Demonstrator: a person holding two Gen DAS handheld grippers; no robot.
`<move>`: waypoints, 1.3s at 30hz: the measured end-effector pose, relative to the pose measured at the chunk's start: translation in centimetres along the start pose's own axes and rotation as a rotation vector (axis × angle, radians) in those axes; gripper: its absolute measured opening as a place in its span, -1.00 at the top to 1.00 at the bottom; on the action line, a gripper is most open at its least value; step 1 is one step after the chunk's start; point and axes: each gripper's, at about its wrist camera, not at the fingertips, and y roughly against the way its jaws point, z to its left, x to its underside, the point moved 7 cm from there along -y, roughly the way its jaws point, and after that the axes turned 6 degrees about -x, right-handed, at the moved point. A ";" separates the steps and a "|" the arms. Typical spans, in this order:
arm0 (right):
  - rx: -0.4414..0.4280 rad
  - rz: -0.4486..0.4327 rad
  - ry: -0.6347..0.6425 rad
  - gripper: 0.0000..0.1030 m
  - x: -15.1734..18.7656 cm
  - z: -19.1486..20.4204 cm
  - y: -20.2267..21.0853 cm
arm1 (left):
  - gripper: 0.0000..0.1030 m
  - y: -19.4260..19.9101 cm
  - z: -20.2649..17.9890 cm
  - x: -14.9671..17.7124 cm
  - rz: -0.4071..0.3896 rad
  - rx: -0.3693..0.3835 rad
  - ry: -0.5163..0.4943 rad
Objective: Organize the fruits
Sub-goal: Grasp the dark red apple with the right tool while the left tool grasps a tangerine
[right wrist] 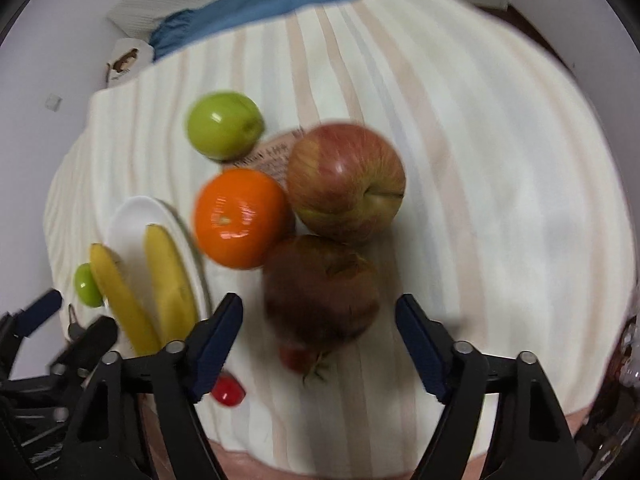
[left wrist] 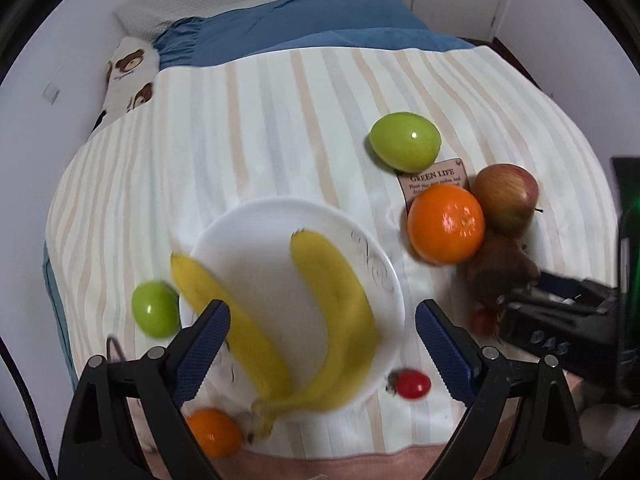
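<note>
A: Report the left gripper (left wrist: pixel 322 336).

B: Jaws stand wide apart and hold nothing. It points steeply down over the plate (left wrist: pixel 256 220). The bananas (left wrist: pixel 340 312), two fruit joined at the stem, lie between the fingers in view, but the pads are clear of them. One banana rests across the plate; the other overhangs its left rim. The joined stem lies off the near rim, on the cloth (left wrist: pixel 200 120).

A: Right gripper (right wrist: pixel 318 336)?

B: Jaws part open, nothing gripped. It points down at the dark red-brown fruit (right wrist: pixel 320 288), which sits just ahead of the fingertips, between their lines. Neither pad touches it. Motion blur prevents a firm identification of that fruit.

A: Location of remaining fruit?

B: All on the striped cloth. The orange (right wrist: pixel 240 218), the apple (right wrist: pixel 346 182) and the dark fruit sit in a tight cluster, touching. A green fruit (right wrist: pixel 224 126) lies just behind the cluster, beside a printed card (left wrist: pixel 434 178). A smaller green fruit (left wrist: pixel 154 314) lies just left of the plate. A second orange (left wrist: pixel 212 432) lies near the banana stem. A small red fruit (left wrist: pixel 412 384) lies just right of the plate's near rim. Another small red fruit (right wrist: pixel 298 356) with a green stalk sits against the near side of the dark fruit.
</note>
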 end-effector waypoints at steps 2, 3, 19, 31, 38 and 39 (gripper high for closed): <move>-0.030 0.018 -0.034 -0.36 0.0 -0.3 -1.4 | -0.84 -0.6 -0.4 -0.7 0.009 0.011 -0.018; -0.038 0.013 -0.043 -0.35 0.0 -0.4 -1.6 | -0.84 -0.8 -0.7 -1.1 0.017 0.021 -0.024; 0.078 -0.056 -0.025 -0.33 2.3 -6.0 2.7 | -0.83 -5.3 -10.2 -5.0 0.108 0.099 -0.281; 0.090 -0.043 -0.021 -0.34 0.9 -6.1 2.5 | -0.22 -6.0 -12.8 -3.9 0.026 0.082 -0.336; 0.103 -0.046 0.012 -0.33 1.2 -5.3 2.9 | -0.21 -4.1 -11.8 -2.0 0.029 0.155 -0.292; 0.099 -0.040 0.013 -0.33 1.4 -5.2 2.9 | -0.22 -3.6 -11.8 -1.8 0.036 0.171 -0.288</move>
